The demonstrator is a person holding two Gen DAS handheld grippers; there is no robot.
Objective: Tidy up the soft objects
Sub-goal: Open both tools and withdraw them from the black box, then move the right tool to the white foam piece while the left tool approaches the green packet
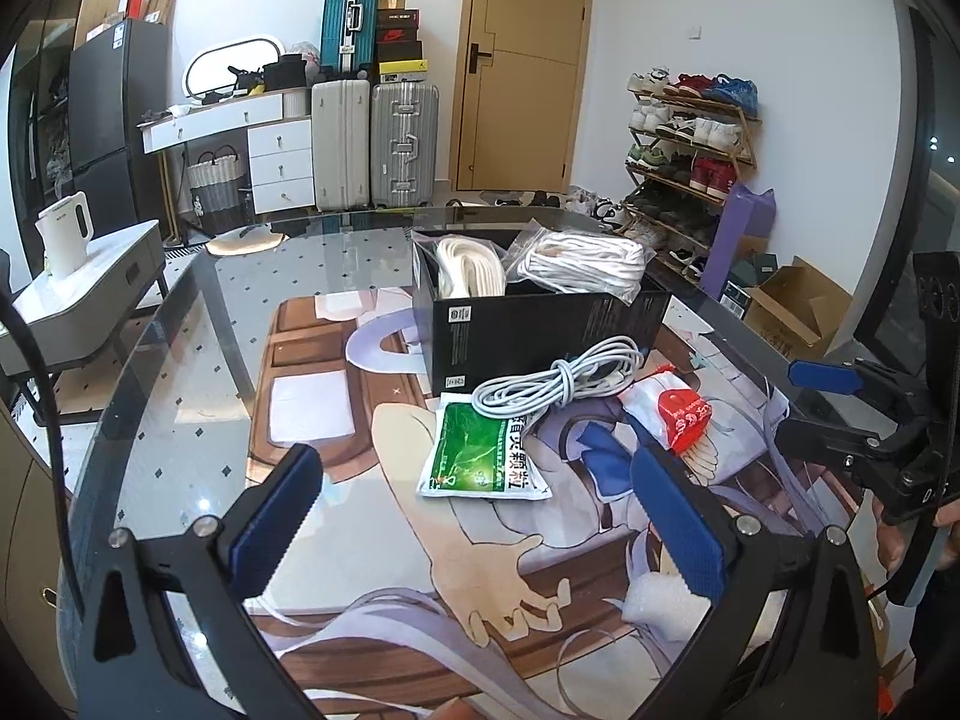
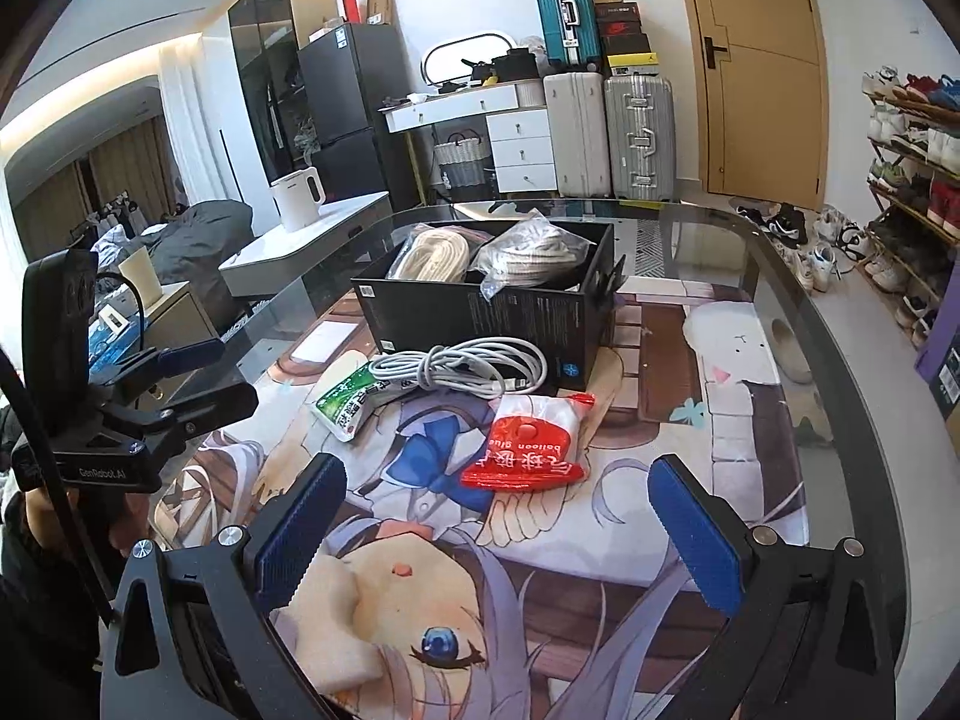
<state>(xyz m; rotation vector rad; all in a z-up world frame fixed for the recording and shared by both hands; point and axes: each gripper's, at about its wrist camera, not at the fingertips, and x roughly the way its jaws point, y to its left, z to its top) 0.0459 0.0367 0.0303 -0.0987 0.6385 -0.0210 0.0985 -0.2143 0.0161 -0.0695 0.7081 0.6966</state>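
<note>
A black open box stands on the glass table and holds two bagged coils of white rope. In front of it lie a coiled white cable, a green and white pouch and a red and white bag. My left gripper is open and empty, just short of the green pouch. My right gripper is open and empty, just short of the red bag. Each gripper shows in the other's view, the right and the left.
A printed anime mat covers the table's middle. The curved table edge runs around it. A side table with a white kettle stands to the left, a shoe rack to the right.
</note>
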